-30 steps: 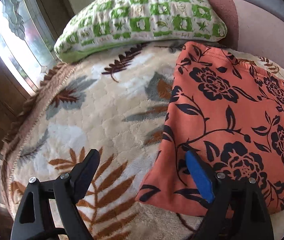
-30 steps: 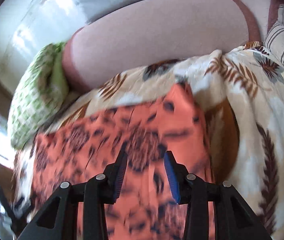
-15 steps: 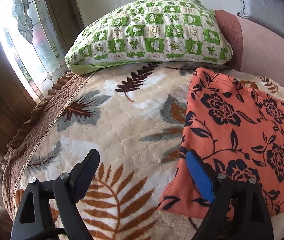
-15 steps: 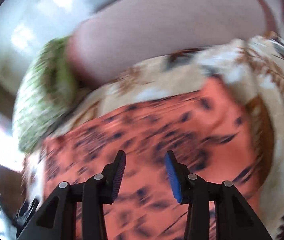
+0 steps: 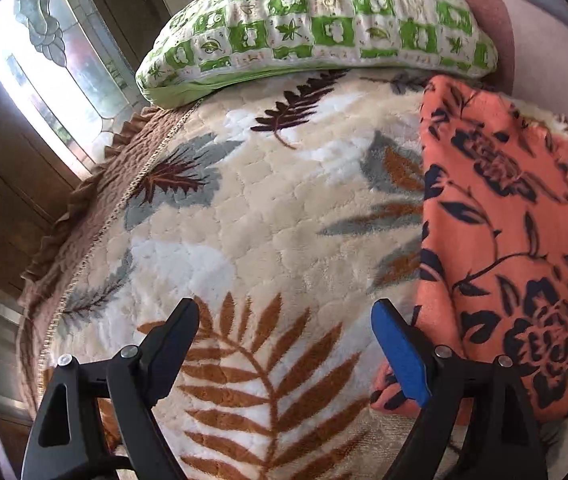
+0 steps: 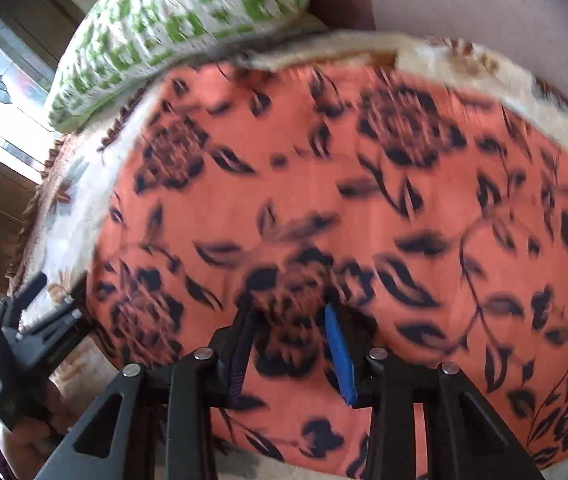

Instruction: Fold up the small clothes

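Note:
An orange garment with a black flower print (image 5: 516, 240) lies flat on a leaf-patterned plush blanket (image 5: 267, 216). My left gripper (image 5: 284, 312) stands wide open over bare blanket, just left of the garment's near left edge, its blue pad (image 5: 400, 352) beside that corner. In the right wrist view the garment (image 6: 324, 184) fills the picture, blurred by motion. My right gripper (image 6: 288, 312) hovers over its near middle with the jaws closing and no cloth pinched between them. The left gripper (image 6: 23, 320) shows at the far left of that view.
A green-and-white checked pillow (image 5: 324, 28) rests at the back of the blanket, against a pink padded backrest (image 5: 556, 56). The blanket's brown ruffled edge (image 5: 83, 208) drops off at the left, toward a wooden frame with a patterned glass window (image 5: 39, 60).
The left gripper slid left off the garment's edge onto bare blanket. The right gripper swept left across the garment and rolled, bringing the pillow and window into view; its jaws narrowed slightly.

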A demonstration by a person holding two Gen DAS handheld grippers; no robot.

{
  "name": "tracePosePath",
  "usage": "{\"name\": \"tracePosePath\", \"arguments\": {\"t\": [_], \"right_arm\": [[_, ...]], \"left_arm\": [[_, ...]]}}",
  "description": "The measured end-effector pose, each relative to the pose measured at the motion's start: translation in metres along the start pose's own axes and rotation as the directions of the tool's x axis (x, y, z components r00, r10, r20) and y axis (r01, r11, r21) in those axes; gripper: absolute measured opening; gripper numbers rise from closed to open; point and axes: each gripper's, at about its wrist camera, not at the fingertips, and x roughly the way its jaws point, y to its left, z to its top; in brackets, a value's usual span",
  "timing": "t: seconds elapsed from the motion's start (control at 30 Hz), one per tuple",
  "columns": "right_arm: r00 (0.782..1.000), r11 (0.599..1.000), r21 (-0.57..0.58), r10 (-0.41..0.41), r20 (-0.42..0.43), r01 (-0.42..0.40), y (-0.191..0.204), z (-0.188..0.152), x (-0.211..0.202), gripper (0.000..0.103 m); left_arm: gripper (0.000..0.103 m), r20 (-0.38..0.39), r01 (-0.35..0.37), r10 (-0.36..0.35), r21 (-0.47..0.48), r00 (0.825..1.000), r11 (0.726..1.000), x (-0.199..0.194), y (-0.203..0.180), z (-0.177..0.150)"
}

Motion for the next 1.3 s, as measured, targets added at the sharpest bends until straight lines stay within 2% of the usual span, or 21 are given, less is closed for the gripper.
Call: {"name": "tracePosePath", "arguments": {"t": [0.07,0.13,0.23,0.3,0.33,0.4,0.5,0.6,0.73,0.8,0.9,1.07,1.3], "right_arm": [[0.998,0.999,-0.019,0.032,0.054,-0.032,0.013,0.022,-0.007,0.039],[0.996,0.998,-0.031,0.051,0.068,-0.049,0.025,0.046,0.001,0.039],[0.995,0.997,-0.032,0.066,0.070,-0.064,0.046,0.082,0.029,0.039],[0.995,0.999,-0.024,0.046,0.087,-0.044,0.058,0.104,0.055,0.039],[0.996,0.999,-0.016,0.032,0.087,-0.031,0.060,0.111,0.068,0.039],[1.000,1.000,0.018,0.012,0.028,-0.012,0.058,0.120,0.099,0.040],[0.998,0.999,0.036,0.021,0.067,-0.023,0.057,0.123,0.094,0.040],[0.990,0.993,0.057,0.100,0.101,-0.106,0.050,0.111,0.061,0.040],[0.980,0.993,0.019,0.111,0.167,-0.116,0.035,0.076,0.003,0.040],[0.975,0.992,0.025,0.120,0.185,-0.127,0.022,0.055,-0.025,0.045],[0.970,0.991,0.042,0.118,0.212,-0.130,0.000,0.016,-0.067,0.051],[0.967,0.990,0.086,0.092,0.236,-0.115,-0.040,-0.045,-0.122,0.052],[0.966,0.979,0.175,0.055,0.253,-0.102,-0.086,-0.110,-0.151,0.052]], "left_arm": [[0.089,0.022,0.008,-0.007,-0.005,1.000,1.000,-0.004,0.001,0.002],[0.089,0.033,0.000,0.001,-0.019,0.999,1.000,-0.006,0.002,0.004],[0.089,0.040,0.037,-0.036,-0.013,0.999,0.999,-0.007,-0.002,0.005],[0.089,0.027,0.014,-0.015,0.038,1.000,0.999,-0.002,-0.012,0.002],[0.089,0.020,-0.003,0.002,0.057,1.000,0.998,0.002,-0.015,0.001],[0.089,0.001,-0.009,0.009,0.062,1.000,0.998,0.010,-0.016,0.000],[0.089,-0.001,0.024,-0.024,0.023,1.000,0.999,0.009,-0.008,0.003],[0.089,0.037,0.039,-0.039,-0.011,0.999,0.999,-0.001,-0.003,0.006],[0.089,0.100,0.063,-0.059,-0.040,0.993,0.997,-0.019,0.002,0.009],[0.089,0.125,0.062,-0.056,-0.046,0.991,0.997,-0.028,0.003,0.009],[0.089,0.154,0.063,-0.057,-0.036,0.986,0.997,-0.040,0.001,0.008],[0.089,0.192,0.067,-0.062,-0.022,0.980,0.997,-0.057,-0.002,0.003],[0.089,0.208,0.091,-0.083,-0.031,0.975,0.995,-0.077,-0.011,-0.008]]}}
